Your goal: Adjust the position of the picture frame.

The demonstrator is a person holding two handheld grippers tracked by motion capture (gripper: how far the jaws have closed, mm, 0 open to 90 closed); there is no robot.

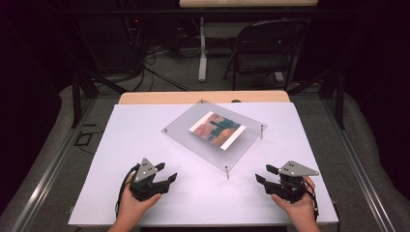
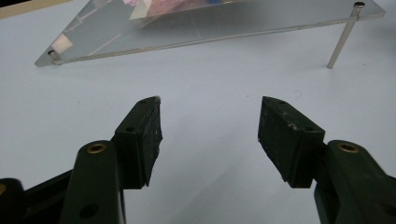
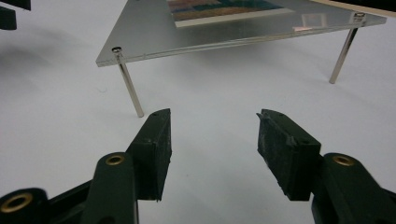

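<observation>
In the high view a white table (image 1: 145, 145) carries a clear plate (image 1: 215, 140) raised on four thin metal legs, set near the middle and turned at an angle to the table's edges; a colourful picture card (image 1: 217, 129) lies flat on top of the plate, its bands of red, orange and teal bordered in white; the left gripper (image 1: 166, 173) sits near the front edge at the left, held in the person's left hand (image 1: 135, 205), its jaws apart and pointing toward the plate with nothing between them; the right gripper (image 1: 265, 174) sits near the front edge at the right, held in the right hand (image 1: 295, 205), jaws likewise apart and bare, aimed inward at the plate; both grippers are well apart from the plate and from each other; a folding chair (image 1: 266, 48) stands on the floor beyond the table

In the left gripper view the left gripper (image 2: 210, 126) shows its two black jaws spread wide over bare white table; the clear plate (image 2: 187, 32) stands ahead, one leg (image 2: 343, 39) at the right

In the right gripper view the right gripper (image 3: 214, 140) also holds its jaws wide with only table between them; the clear plate (image 3: 154, 28) is ahead, the picture card (image 3: 224, 10) on it, and a metal leg (image 3: 130, 88) stands near the left jaw's tip, not touching it
</observation>
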